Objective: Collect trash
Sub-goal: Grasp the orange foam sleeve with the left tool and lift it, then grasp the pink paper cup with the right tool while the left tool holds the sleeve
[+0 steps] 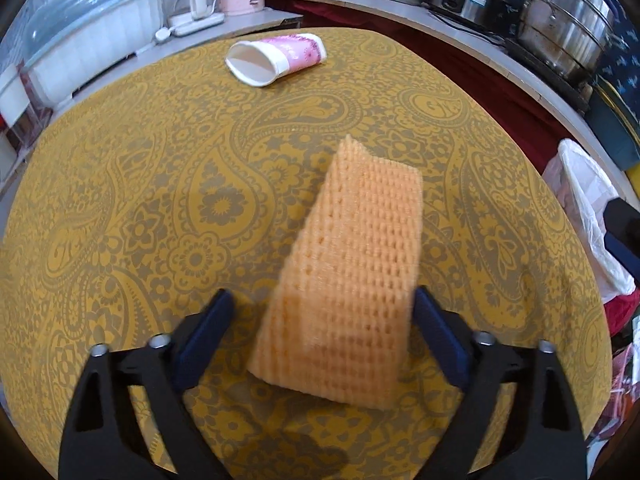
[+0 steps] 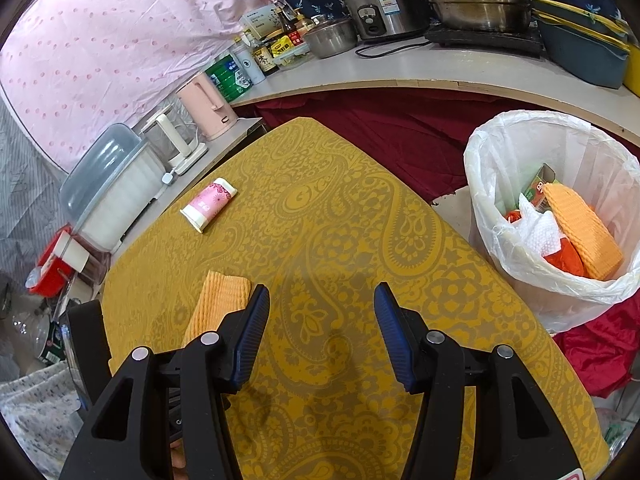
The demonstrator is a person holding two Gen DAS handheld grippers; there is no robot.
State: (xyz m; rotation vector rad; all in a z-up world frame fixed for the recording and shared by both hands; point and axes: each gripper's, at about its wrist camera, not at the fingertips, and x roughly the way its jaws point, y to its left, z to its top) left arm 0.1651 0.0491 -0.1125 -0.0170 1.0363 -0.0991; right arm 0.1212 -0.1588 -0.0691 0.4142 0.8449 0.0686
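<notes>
One foam net point(image 1: 344, 280) between spread left gripper point(image 1: 322, 312) fingers, on table point(image 1: 120, 200).

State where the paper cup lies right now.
The cup lies on its side at the table's far end, beyond the foam net between the open left gripper's fingers; the right view shows it far left.

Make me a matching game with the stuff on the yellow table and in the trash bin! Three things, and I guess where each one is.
Things:
1. paper cup
2. orange foam net
3. white tissue

Places:
A. inside the trash bin
B. between the open jaws of the left gripper
C. lying on its side at the far end of the table

Pairs: 1-C, 2-B, 3-A
</notes>
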